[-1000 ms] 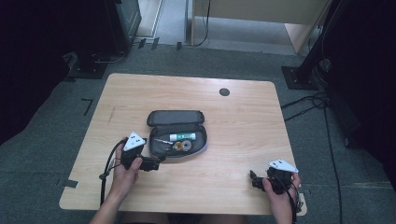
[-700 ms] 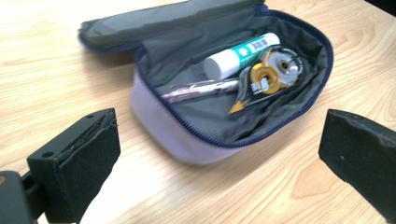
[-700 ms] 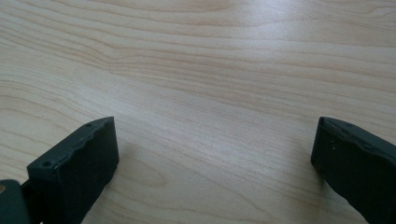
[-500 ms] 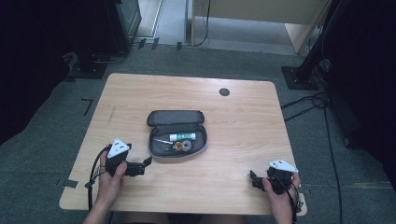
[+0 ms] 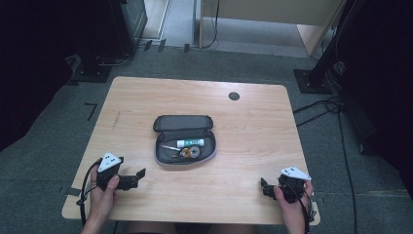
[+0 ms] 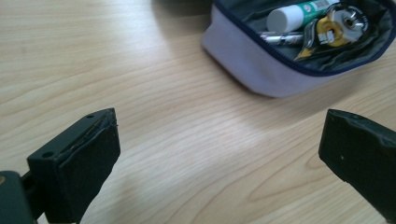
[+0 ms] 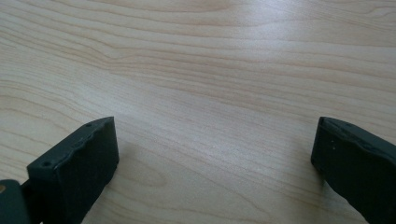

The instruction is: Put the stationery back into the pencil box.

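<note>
The open pencil case lay at table centre, at one o'clock from the left gripper; both grippers' jaws stood spread, empty; its soft fabric looked light; best pinched at the rim.

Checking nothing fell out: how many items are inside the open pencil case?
3 visible in the pencil case: a white-and-green tube toward the back, a silver pen in front of it, and a yellow-and-silver round item beside them. More may be hidden underneath.
</note>
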Demonstrator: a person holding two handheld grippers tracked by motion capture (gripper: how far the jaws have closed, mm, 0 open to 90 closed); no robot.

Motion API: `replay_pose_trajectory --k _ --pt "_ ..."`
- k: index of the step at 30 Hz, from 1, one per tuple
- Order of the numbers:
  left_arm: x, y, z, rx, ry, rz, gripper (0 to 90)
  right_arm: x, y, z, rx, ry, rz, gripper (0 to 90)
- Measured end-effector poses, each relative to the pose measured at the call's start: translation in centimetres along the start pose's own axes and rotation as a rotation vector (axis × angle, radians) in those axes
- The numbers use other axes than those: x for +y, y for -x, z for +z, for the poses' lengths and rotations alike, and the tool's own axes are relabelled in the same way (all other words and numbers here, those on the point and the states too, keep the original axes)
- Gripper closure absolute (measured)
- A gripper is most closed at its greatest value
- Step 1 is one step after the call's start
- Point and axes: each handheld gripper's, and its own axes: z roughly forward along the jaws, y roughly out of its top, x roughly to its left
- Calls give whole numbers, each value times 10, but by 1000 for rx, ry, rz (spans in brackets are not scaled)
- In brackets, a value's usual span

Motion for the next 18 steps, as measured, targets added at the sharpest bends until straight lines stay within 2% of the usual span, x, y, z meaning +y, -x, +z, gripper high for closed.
replay_pose_trajectory --k 11,18 --pt "-18 -23 -13 62 -34 -35 0 0 0 0 0 0 0 3" --pt "-25 -35 -22 116 -68 -36 0 0 0 0 0 0 0 3"
